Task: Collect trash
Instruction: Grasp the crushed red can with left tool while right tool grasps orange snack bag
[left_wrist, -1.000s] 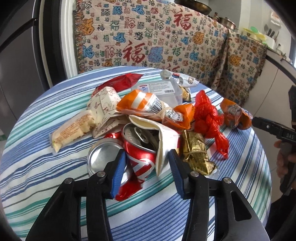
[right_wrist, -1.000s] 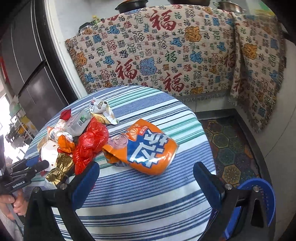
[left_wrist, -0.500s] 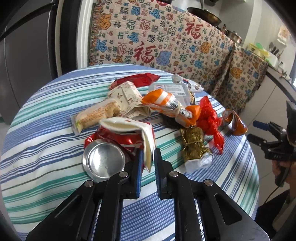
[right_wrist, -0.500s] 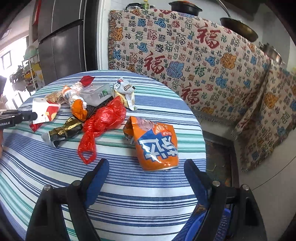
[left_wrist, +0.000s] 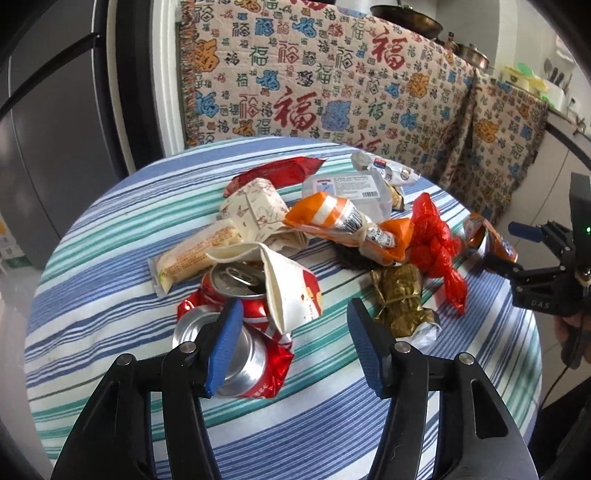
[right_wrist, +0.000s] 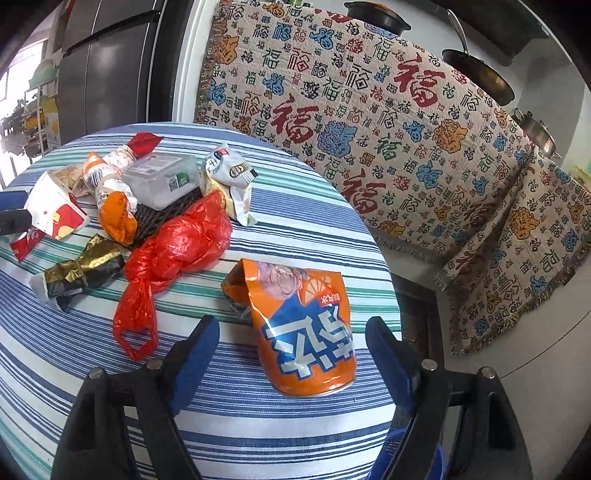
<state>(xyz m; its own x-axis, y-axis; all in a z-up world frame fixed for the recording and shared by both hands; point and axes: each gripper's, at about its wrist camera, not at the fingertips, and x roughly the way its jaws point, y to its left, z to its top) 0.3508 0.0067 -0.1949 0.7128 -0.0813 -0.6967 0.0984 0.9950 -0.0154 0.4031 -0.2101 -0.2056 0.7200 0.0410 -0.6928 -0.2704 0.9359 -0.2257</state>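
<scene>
**Trash spread over striped worktop, both grippers released**

Trash is seen scattered on a round worktop (left_wrist: 110, 236) covered with a blue, green and white striped cloth.

Left wrist view: the left gripper (left_wrist: 293, 343) is held low over the near side of the pile. Its jaws have just been opening and stand apart, gripping nothing. A crushed red can (left_wrist: 240, 347) lies at the left blue pad, partly behind it; whether pad and can touch cannot be told. A white and red paper cup (left_wrist: 288, 284), flattened, is draped over the can. A gold foil wrapper (left_wrist: 400, 295) lies just beyond the right pad, clear of it. Further back are noted a cream snack packet (left_wrist: 192, 254), a patterned paper carton (left_wrist: 255, 210), an orange and white wrapper (left_wrist: 332, 218), a clear plastic box (left_wrist: 351, 186) and a knotted red plastic bag (left_wrist: 436, 243).

Right wrist view: the right gripper (right_wrist: 291, 360) is released too. Its jaws have just been closing, yet a clear gap is left on each side of the crushed orange can (right_wrist: 306, 332) that lies between them on its side, base towards the camera. No pad is pressed on it. The red plastic bag (right_wrist: 177, 247) is seen to the left of this can, apart from it, and a white snack bag (right_wrist: 229, 173) lies behind.

A patterned blanket (right_wrist: 369, 122) with red characters hangs behind the worktop. The right gripper is also seen at the right edge of the left wrist view, held by a hand (left_wrist: 570, 328).
</scene>
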